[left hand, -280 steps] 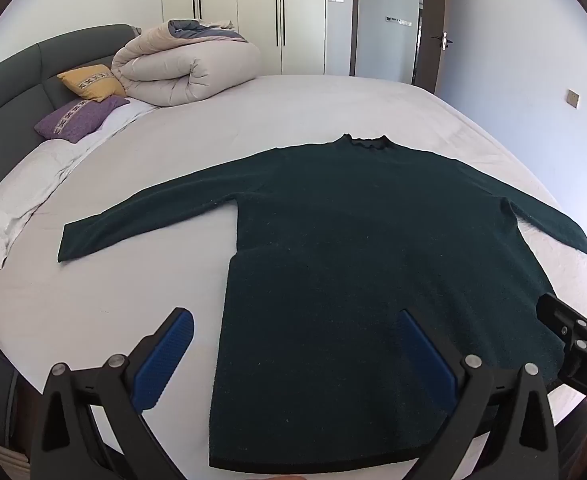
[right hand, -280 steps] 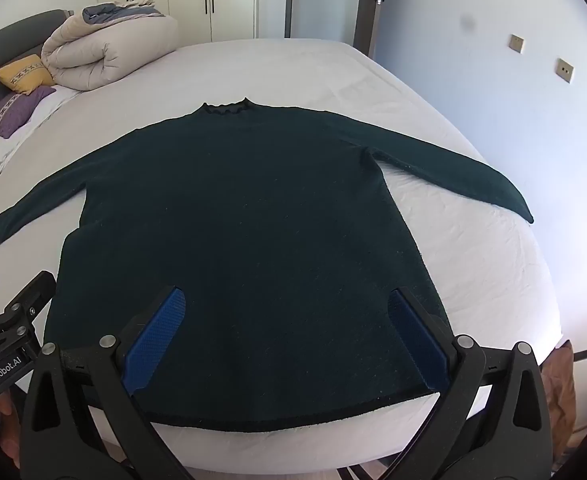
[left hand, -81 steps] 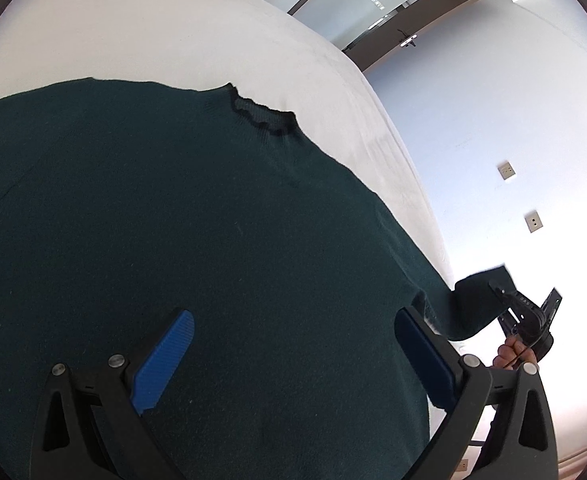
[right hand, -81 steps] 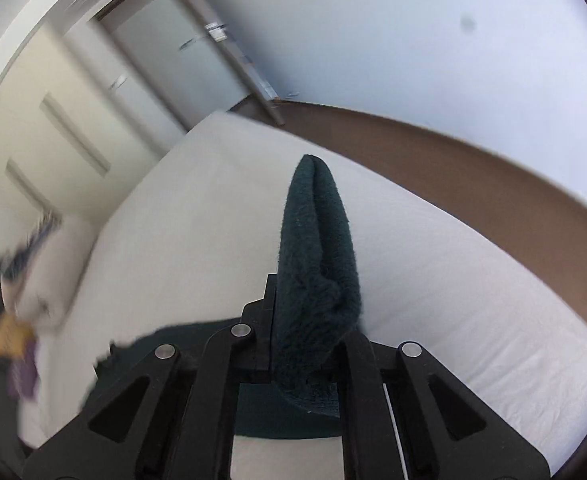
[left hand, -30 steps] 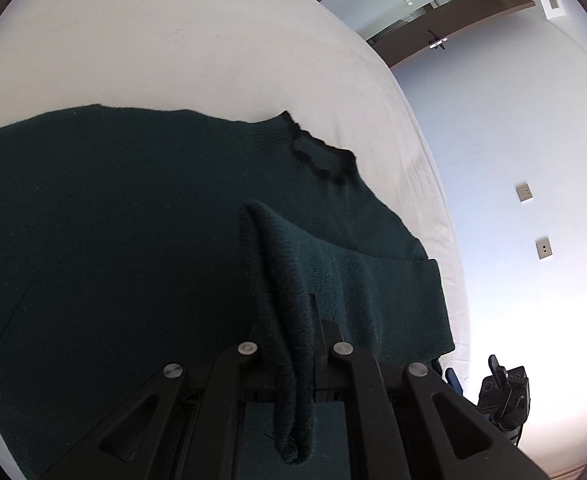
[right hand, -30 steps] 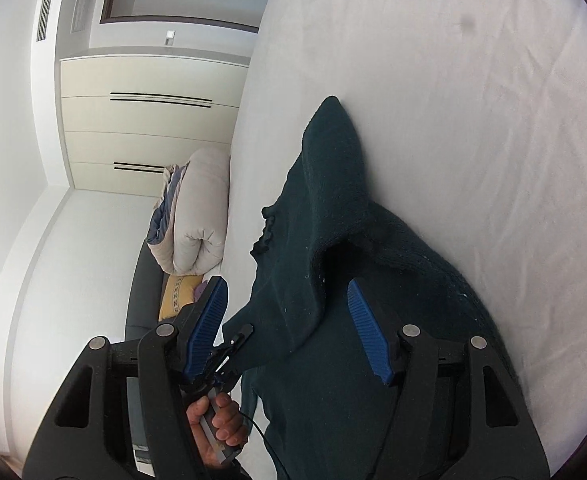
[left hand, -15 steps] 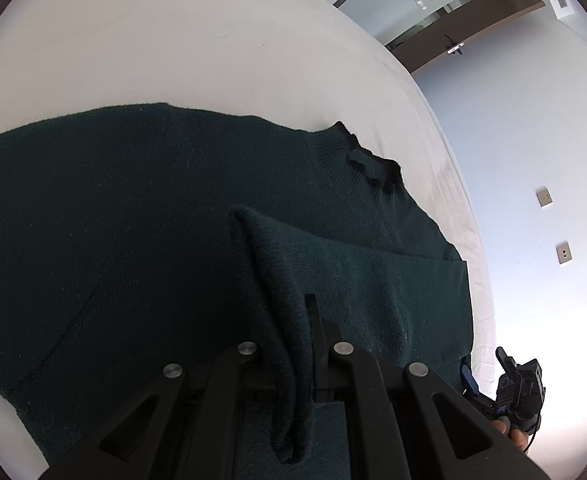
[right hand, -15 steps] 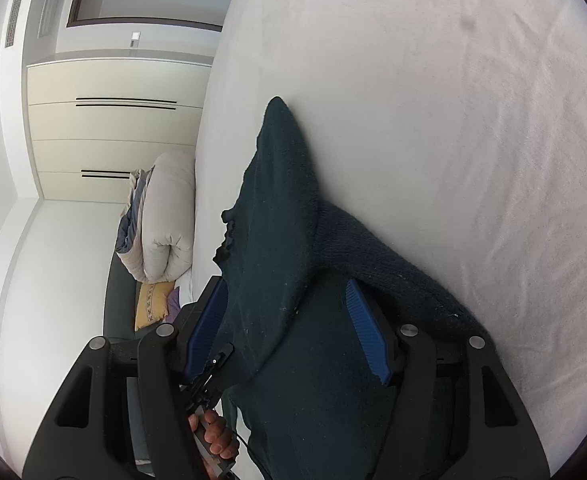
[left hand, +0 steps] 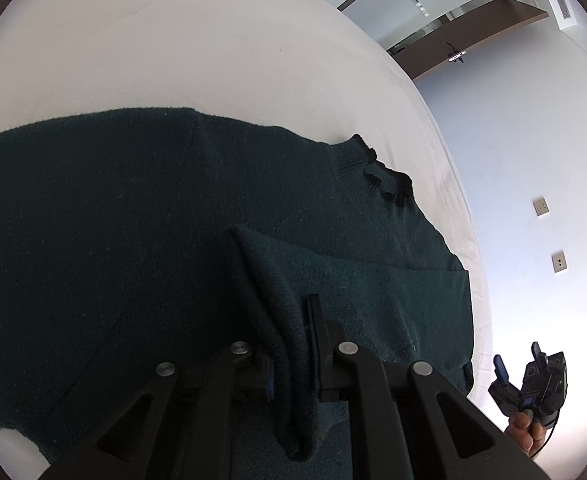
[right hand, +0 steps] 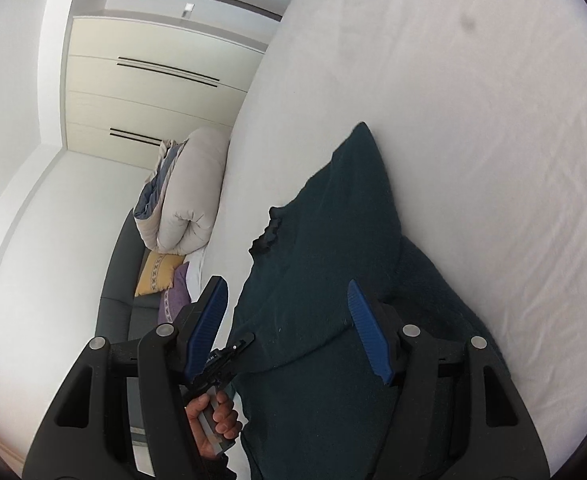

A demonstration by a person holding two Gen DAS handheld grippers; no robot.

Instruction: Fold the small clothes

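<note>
Covering most of both views, the bed (left hand: 213, 60), under a white sheet, carries the dark green sweater (left hand: 93, 240) spread flat across it, with the ruffled collar (left hand: 385, 176) pointing toward the bed's far side in the left wrist view. One sleeve (left hand: 373, 280) is folded inward and lies across the sweater's chest, its fold line running near the bed's right edge. In the right wrist view the same sweater (right hand: 325, 280) runs along the bed's near edge, with a pointed peak of fabric standing up toward the middle of the sheet.

At the head of the bed, seen from the right wrist, a rolled duvet (right hand: 185, 192) rests above a yellow pillow (right hand: 157, 272) and a purple pillow (right hand: 175, 292), all against a dark grey headboard (right hand: 117, 280). Cream wardrobe doors (right hand: 141, 92) stand behind them.

The left tongs (left hand: 289, 344) are closed tight on a thick ridge of the sleeve's cuff end, which bulges up between the two arms and hangs down toward the camera. The right tongs (right hand: 289, 328) are spread wide, their blue pads (right hand: 367, 336) holding nothing, poised just above the sweater's folded shoulder. The right tongs also show small at the lower right of the left wrist view (left hand: 529, 380), off the bed's edge.
</note>
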